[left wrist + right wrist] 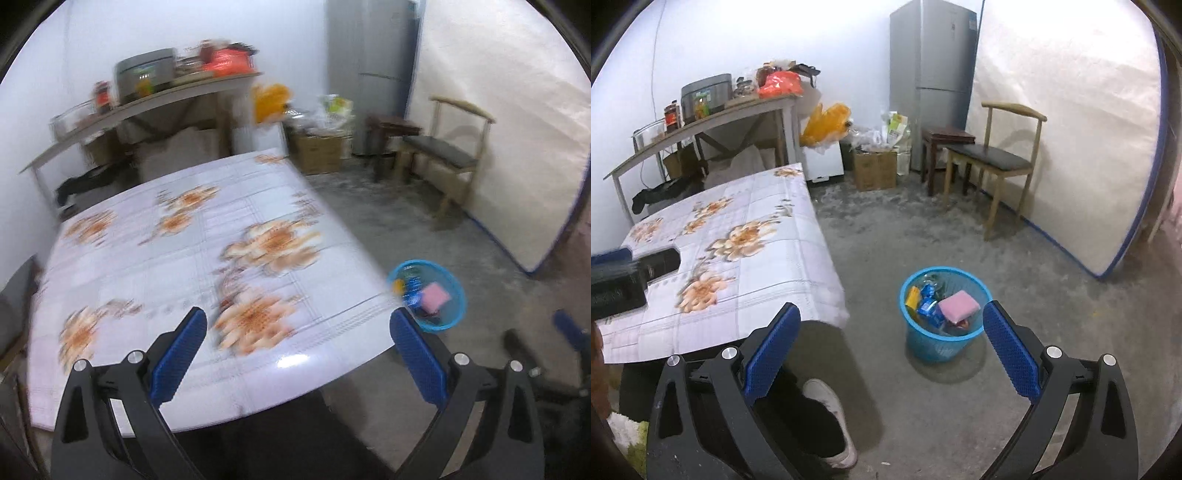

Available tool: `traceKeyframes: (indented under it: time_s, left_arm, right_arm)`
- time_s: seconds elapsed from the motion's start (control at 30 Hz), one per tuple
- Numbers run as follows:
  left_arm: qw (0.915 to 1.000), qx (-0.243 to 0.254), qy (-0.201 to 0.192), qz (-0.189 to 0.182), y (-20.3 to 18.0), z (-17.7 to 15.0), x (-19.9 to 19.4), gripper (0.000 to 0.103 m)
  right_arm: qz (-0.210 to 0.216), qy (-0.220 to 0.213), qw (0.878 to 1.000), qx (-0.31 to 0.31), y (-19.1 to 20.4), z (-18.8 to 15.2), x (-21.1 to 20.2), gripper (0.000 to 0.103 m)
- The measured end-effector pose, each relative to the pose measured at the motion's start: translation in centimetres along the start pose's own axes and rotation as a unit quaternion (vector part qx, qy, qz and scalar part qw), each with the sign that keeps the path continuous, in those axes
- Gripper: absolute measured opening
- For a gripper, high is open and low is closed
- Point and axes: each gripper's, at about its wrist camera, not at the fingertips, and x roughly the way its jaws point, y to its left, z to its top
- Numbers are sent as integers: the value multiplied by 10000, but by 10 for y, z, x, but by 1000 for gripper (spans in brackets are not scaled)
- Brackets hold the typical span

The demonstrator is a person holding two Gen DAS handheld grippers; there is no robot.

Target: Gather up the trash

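The right gripper (890, 332) stands spread wide with nothing between its blue pads (1010, 350), tilted down toward the concrete floor (1015, 288). Just ahead, at about one o'clock from it, sits the blue mesh bin (942, 343), holding a pink sponge (958, 305) and several blue and yellow wrappers (925, 301). The left gripper (297, 350) is likewise spread wide and empty, hanging over the flowered tablecloth (166, 258); from there the bin shows at two o'clock, beyond the table's corner. A white shoe (831, 417) rests at six o'clock beneath the right gripper.
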Motion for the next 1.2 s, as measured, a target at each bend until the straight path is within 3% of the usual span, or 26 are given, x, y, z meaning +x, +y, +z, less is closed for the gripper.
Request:
traceKeyframes:
  time_s: [0.23,0.4,0.67,1.2]
  left_arm:
    - [9990,27,226,378,11,-26,1,97]
    - [9980,78,3,631,12,-27,-9,97]
    - [9968,295,192,717,10,-28,-6,97]
    - [9964,185,258,780,17,-28,-3,97]
  right_arm:
    - [-145,296,9992,-247,14,-1,5,95]
    - [-234,460,9986,-106,11,-5,6,95]
    - [-376,558,9977,-88,8,-8,8,95]
    - [-407,594,9973,-157,12,-7,10,95]
